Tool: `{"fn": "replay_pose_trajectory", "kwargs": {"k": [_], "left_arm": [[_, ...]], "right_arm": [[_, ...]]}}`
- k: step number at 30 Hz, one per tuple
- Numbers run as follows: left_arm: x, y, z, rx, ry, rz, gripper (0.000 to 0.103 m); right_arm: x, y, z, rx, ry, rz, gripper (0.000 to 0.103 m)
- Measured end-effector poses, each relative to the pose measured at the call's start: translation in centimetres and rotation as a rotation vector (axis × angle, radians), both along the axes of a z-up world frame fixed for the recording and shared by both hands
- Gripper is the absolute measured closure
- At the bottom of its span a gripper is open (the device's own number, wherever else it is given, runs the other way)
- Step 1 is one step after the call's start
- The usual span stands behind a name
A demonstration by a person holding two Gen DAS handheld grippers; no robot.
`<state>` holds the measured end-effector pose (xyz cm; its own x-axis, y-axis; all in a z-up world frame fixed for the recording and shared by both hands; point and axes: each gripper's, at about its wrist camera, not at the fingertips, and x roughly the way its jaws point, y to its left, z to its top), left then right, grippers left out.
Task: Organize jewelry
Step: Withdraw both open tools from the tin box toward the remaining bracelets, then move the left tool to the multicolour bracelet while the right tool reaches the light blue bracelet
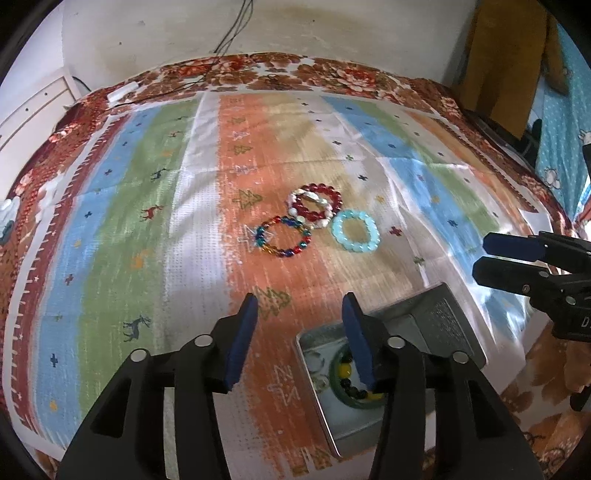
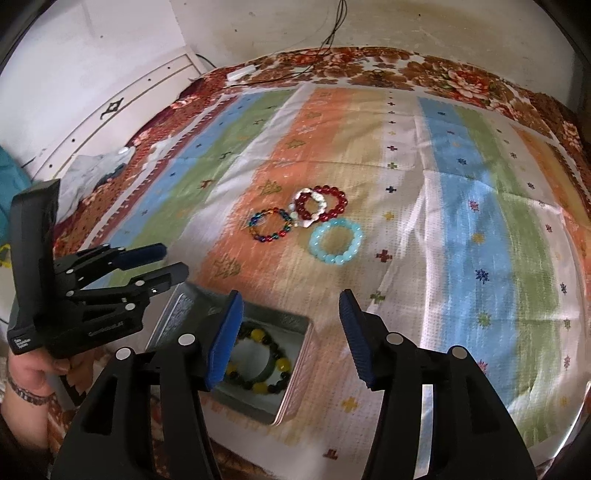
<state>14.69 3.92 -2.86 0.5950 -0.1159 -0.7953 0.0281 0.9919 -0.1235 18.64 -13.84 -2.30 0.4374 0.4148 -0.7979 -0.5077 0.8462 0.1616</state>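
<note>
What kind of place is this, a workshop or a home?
Probably a home bedroom: the work surface looks like a bed under a floral blanket and a striped cloth, against a stained wall, with a white cabinet beside it.

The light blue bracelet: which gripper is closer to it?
Right, by a narrow margin. The right gripper sits just below the light blue bracelet; the left gripper hangs farther off to its left.

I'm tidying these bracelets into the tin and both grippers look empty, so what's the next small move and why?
Probably ease the right gripper forward to the light blue bracelet. Both the right and the left gripper are open and hold nothing, the tin is open with a yellow and black bracelet inside, and the blue one lies apart from the other bracelets, easiest to pinch alone.
</note>
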Motion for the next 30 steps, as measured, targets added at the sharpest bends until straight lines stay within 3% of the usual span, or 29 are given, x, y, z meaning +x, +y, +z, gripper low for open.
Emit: {"fn": "replay_pose_trajectory", "kwargs": {"k": [9, 30], "left_arm": [[3.1, 1.0, -0.1, 0.052, 0.002, 0.027, 0.05], [9.1, 2.2, -2.1, 0.064, 0.067, 0.025, 0.05]], "right_arm": [[3.1, 0.0, -0.7, -0.026, 0.02, -0.043, 0.046], [7.8, 0.8, -2.2, -0.073, 0.059, -0.075, 0.046]]}}
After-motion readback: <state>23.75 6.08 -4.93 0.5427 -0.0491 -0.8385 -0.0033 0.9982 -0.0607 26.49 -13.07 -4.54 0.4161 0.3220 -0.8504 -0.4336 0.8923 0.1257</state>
